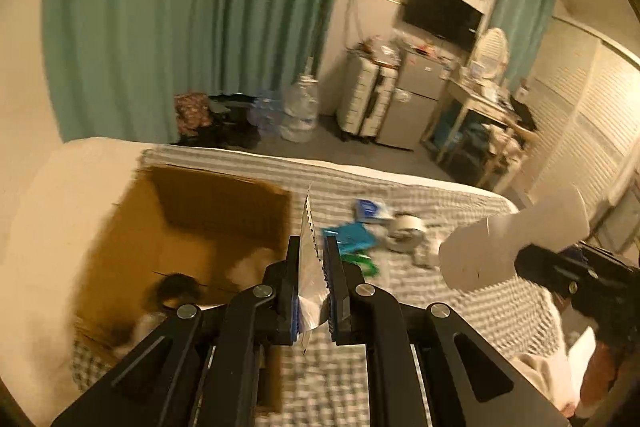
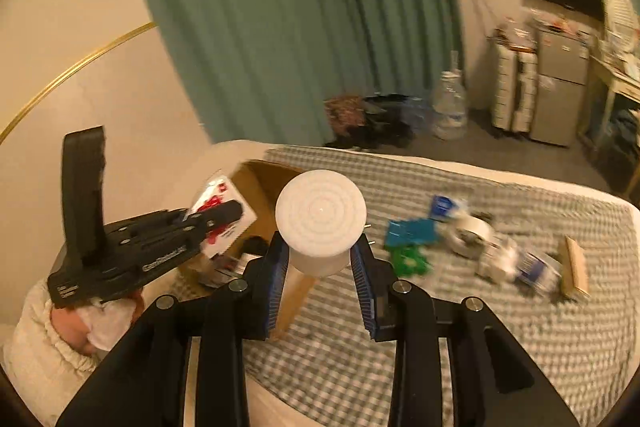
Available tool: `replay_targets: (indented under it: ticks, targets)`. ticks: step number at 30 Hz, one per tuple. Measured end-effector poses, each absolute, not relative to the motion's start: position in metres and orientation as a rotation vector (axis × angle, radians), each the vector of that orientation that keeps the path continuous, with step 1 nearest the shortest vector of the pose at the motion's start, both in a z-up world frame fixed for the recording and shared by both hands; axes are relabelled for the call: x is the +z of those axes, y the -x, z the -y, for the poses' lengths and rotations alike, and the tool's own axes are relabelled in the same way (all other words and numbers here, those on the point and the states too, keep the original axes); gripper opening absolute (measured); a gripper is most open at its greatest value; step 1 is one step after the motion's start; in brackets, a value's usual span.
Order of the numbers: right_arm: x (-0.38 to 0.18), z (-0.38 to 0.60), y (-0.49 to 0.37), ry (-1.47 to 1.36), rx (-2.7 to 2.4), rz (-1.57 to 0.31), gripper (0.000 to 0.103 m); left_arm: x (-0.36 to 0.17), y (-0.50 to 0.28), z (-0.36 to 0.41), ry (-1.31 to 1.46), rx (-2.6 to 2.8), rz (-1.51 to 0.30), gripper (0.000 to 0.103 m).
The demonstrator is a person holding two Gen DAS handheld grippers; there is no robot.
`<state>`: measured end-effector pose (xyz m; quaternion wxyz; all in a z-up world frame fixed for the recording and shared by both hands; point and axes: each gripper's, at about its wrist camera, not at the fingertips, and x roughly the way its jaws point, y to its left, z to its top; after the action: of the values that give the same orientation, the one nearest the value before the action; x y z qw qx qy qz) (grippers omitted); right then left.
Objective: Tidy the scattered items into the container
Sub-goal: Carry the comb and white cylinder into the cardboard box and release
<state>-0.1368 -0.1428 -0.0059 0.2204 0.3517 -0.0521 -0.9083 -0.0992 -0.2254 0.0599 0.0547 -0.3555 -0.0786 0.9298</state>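
Left gripper [image 1: 310, 267] pinched shut on flat packet [image 1: 310, 251], silver edge up, just beside open cardboard box [image 1: 208, 223]. Right gripper [image 2: 320, 259] squeezed white bottle [image 2: 320, 215], near box's right side. More bits lay on checked blanket [image 2: 500, 339]: blue packet [image 2: 412, 231], tape roll [image 2: 468, 231]. Best way, I thought: get each thing right over box, go low, then let go softly.

Lived-in bedroom at home.
Shown by a bed [image 1: 420, 307] with checked cover, long green curtains [image 1: 180, 27], wall television [image 1: 440, 13], small fridge [image 1: 416, 99], cluttered desk [image 1: 488, 107].
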Motion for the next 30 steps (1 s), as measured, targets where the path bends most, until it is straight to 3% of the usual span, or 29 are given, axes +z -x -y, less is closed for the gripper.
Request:
replay_targets:
  ticks: [7, 17, 18, 20, 21, 22, 26, 30]
  targets:
    - [-0.044, 0.229, 0.198, -1.067, -2.347, 0.102, 0.031, 0.015, 0.138, 0.306, 1.211, 2.885, 0.347, 0.010]
    - [-0.124, 0.283, 0.287, -1.256, -2.264, 0.087, 0.033, -0.061, 0.185, 0.346, 1.348, 2.809, 0.399, 0.012]
    - [-0.125, 0.283, 0.292, -1.247, -2.264, 0.102, 0.036, -0.066, 0.190, 0.350, 1.360, 2.808, 0.403, 0.019]
    - [-0.128, 0.280, 0.305, -1.246, -2.256, 0.180, 0.085, -0.069, 0.195, 0.350, 1.401, 2.802, 0.399, 0.055]
    - [-0.128, 0.276, 0.307, -1.242, -2.279, 0.217, 0.088, -0.071, 0.196, 0.352, 1.448, 2.820, 0.386, 0.077]
    - [-0.125, 0.270, 0.309, -1.219, -2.322, 0.250, 0.088, -0.072, 0.195, 0.353, 1.461, 2.831, 0.387, 0.084]
    - [-0.116, 0.249, 0.304, -1.151, -2.452, 0.252, 0.088, -0.065, 0.191, 0.351, 1.490, 2.820, 0.392, 0.086]
    - [-0.099, 0.222, 0.283, -1.086, -2.565, 0.262, 0.088, -0.038, 0.173, 0.325, 1.410, 2.881, 0.270, 0.086]
